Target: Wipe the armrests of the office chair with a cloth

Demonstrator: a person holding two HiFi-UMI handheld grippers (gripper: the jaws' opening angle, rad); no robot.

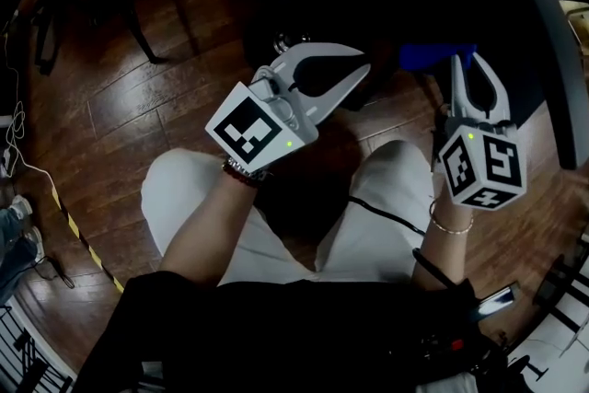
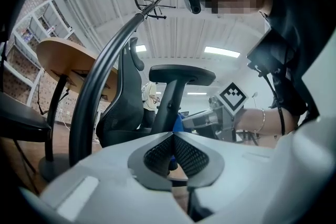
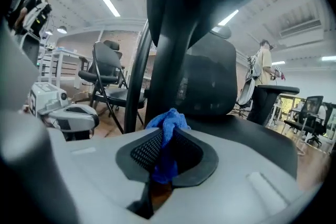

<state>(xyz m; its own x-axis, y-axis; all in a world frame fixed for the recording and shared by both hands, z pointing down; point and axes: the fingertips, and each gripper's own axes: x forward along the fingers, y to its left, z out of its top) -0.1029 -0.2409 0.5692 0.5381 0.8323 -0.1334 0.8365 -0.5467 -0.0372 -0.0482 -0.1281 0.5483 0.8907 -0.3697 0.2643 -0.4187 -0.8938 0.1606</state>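
Right gripper (image 3: 167,136) fingers (image 3: 144,153) pinch blue cloth (image 3: 169,120) between them.

Left tool (image 2: 172,135), jaws together, before armrest (image 2: 181,75)

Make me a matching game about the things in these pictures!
Things:
1. left gripper
2. right gripper
3. cloth
4. floor

Descriptions:
A. brown wood
B. shut on the cloth
C. blue
D. shut, with nothing in it

Pairs: 1-D, 2-B, 3-C, 4-A
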